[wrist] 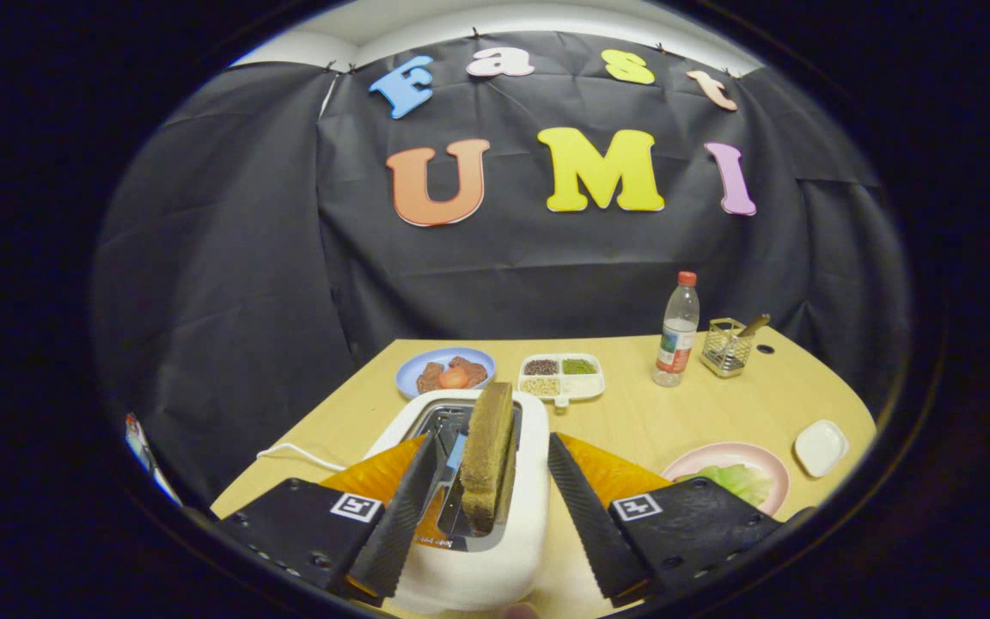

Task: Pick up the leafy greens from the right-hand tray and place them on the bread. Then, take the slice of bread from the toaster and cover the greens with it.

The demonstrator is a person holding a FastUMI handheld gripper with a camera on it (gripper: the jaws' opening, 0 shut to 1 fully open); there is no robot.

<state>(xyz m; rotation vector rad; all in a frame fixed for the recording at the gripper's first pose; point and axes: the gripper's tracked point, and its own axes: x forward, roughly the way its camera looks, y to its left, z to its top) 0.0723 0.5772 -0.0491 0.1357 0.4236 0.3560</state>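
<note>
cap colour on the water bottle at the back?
Red. The bottle stands beyond the open gripper fingers, beside a wire holder; gripper view shows it.

A pale wooden table [632,421] stands before black cloth [289,258] walls.

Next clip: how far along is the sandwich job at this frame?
Looks done: greens lie on the pink plate, though bread beneath them can't be made out. In hand: the open gripper straddles the toaster, fingers either side of the bread slice standing in its slot, not yet pressing it. Left: grip the slice, lift it, cover the greens.
</note>
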